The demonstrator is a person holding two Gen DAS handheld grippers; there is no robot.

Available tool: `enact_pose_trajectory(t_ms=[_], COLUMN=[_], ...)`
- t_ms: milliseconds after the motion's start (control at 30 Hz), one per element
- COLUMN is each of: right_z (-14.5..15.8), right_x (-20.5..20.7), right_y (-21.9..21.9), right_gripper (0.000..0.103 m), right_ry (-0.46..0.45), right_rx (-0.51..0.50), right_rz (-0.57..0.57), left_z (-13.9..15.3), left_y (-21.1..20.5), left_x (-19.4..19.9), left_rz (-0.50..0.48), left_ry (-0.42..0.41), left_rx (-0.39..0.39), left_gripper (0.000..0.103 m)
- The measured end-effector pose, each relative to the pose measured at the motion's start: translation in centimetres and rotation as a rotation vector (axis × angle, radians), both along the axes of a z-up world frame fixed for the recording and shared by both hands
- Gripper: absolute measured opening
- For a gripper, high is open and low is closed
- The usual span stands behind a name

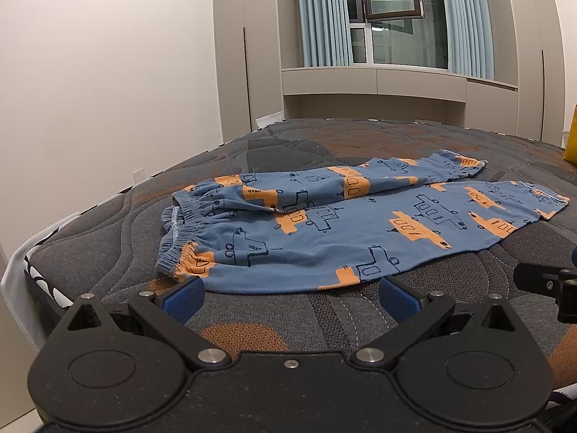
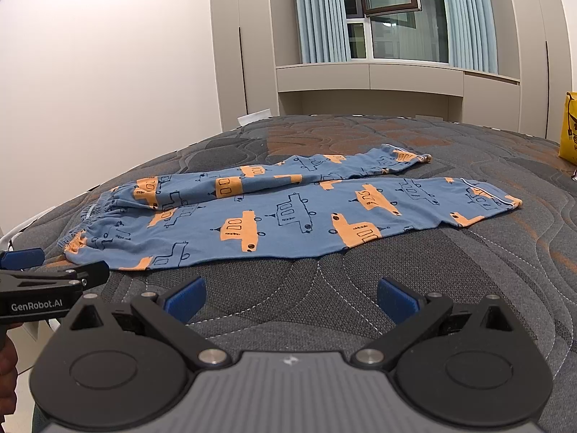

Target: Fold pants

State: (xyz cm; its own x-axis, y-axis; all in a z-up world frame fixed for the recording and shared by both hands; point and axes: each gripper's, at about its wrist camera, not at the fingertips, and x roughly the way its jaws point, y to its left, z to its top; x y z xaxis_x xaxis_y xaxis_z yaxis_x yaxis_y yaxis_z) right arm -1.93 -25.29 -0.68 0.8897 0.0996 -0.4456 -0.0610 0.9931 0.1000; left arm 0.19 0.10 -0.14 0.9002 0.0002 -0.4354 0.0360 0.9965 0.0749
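Blue, orange-printed pants [image 1: 346, 223] flat on mattress [image 1: 288, 324]

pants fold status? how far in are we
Done: the pants lie spread on the mattress, waistband to the left, both legs stretched rightward side by side, not yet laid one on the other. In hand: nothing; the left gripper and right gripper are both open, short of the near edge of the fabric. Left: every fold, so effectively at the start.
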Motion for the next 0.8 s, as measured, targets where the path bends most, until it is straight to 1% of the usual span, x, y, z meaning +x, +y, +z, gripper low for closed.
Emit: enact_pose_trajectory(t_ms=[233, 267, 800], right_z=[0.66, -0.03, -0.21], right_x=[0.2, -0.04, 0.16], right_y=[0.4, 0.07, -0.01], right_gripper=[0.103, 0.103, 0.103], right_ry=[0.002, 0.003, 0.003], right_rx=[0.001, 0.001, 0.002], right_rz=[0.0, 0.0, 0.001], left_z=[-0.02, -0.02, -0.06], left_y=[0.02, 0.01, 0.02], left_x=[-0.01, 0.0, 0.05], left_rz=[0.0, -0.001, 0.0], left_ry=[0.0, 0.0, 0.001], left_rx=[0.0, 0.0, 0.002], left_gripper=[0.102, 0.103, 0.103])
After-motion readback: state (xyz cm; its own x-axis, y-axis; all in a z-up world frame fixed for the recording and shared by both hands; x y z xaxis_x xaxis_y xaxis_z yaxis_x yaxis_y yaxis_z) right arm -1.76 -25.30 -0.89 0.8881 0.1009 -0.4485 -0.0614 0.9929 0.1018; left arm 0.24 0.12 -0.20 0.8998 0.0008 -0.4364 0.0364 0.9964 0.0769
